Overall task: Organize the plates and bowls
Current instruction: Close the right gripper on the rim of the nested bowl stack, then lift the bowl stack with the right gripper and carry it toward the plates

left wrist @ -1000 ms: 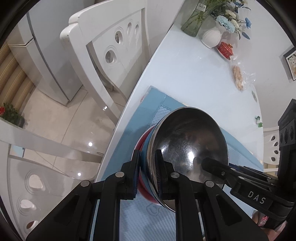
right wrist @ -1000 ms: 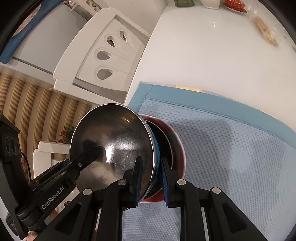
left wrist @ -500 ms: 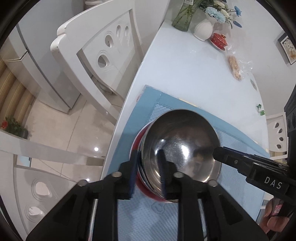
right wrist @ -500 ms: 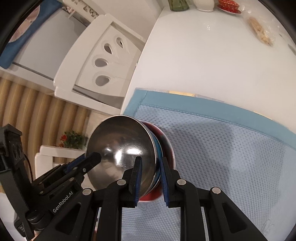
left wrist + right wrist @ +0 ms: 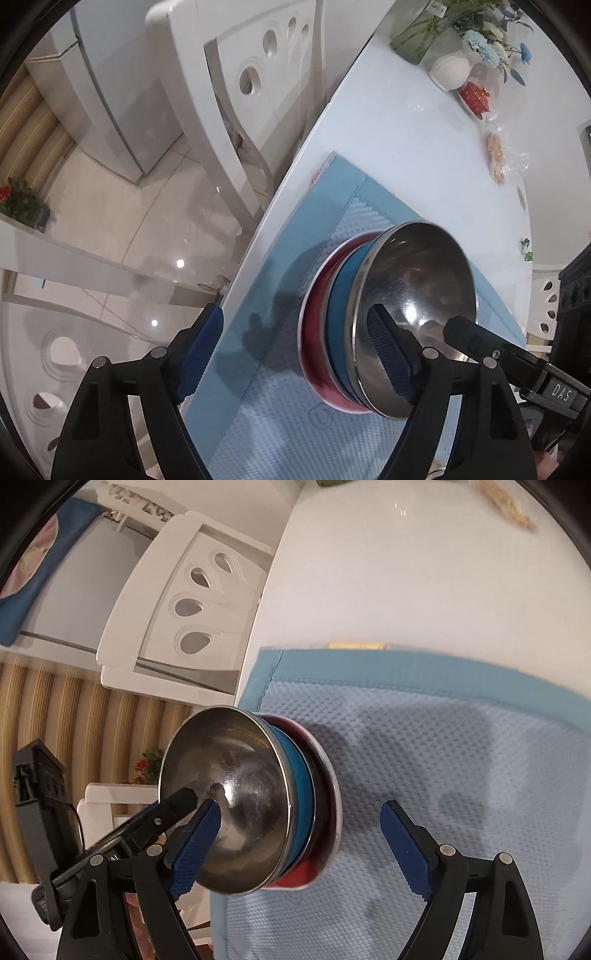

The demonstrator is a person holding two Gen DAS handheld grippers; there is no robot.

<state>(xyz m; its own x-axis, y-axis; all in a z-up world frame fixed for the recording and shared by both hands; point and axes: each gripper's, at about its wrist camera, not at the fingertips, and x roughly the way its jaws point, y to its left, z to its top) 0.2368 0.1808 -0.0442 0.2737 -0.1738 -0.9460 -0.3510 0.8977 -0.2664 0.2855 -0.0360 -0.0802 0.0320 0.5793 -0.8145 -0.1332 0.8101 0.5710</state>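
Stacked bowls [image 5: 388,325] on mat [image 5: 443,746] — both grippers' jaws just opened.

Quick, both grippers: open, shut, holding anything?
Left gripper: open, jaws just opened, straddling the bowl stack's rim, no grip.
Right gripper: open, jaws just opened, straddling the stack's other side, holding nothing.

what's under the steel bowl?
Steel bowl is nested in a blue bowl, which sits in a red dish on the blue mat. Only their rims show; their insides are covered.
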